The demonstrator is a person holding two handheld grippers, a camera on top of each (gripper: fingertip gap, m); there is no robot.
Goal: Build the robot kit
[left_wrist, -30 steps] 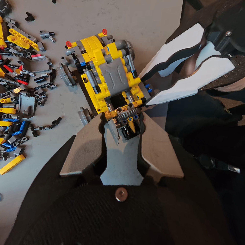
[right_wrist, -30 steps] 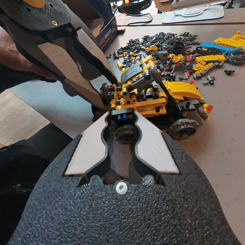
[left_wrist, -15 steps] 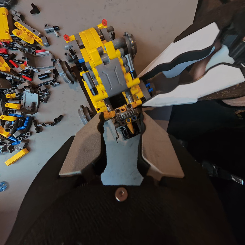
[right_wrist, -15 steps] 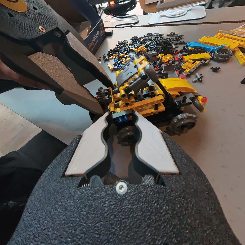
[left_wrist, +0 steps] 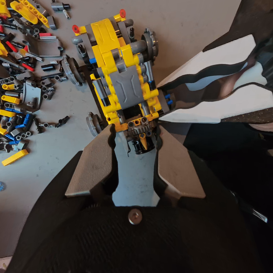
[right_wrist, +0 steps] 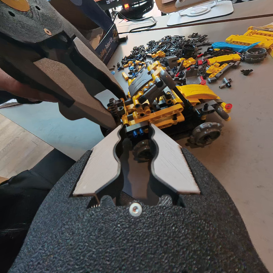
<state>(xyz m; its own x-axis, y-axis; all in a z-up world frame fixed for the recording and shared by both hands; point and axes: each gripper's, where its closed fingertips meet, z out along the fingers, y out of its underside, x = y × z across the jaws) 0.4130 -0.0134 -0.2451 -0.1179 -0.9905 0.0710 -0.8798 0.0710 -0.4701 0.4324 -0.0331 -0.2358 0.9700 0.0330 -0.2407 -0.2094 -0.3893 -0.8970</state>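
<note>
A yellow and grey brick-built vehicle [left_wrist: 125, 82] stands on the grey table [left_wrist: 48, 165] near its edge. My left gripper [left_wrist: 135, 130] is shut on the vehicle's end, one finger on each side of its small gear and yellow point. My right gripper [right_wrist: 135, 127] is shut on a grey block with two blue pins [right_wrist: 136, 128] on the vehicle's [right_wrist: 162, 106] side, above a dark wheel. The right gripper's white fingers [left_wrist: 206, 70] show from the right in the left wrist view. The left gripper's brown fingers [right_wrist: 82, 100] show at upper left in the right wrist view.
A pile of loose yellow, black, grey, blue and red parts [left_wrist: 16, 88] lies beside the vehicle, also in the right wrist view [right_wrist: 177, 48]. A dark blue box [right_wrist: 107, 44] and a monitor base [right_wrist: 203, 13] stand beyond. The table edge and wooden floor [right_wrist: 19, 144] lie left.
Both grippers keep their hold. The vehicle and both grippers have shifted and turned a little together over the table, so the parts pile sits differently in both views.
</note>
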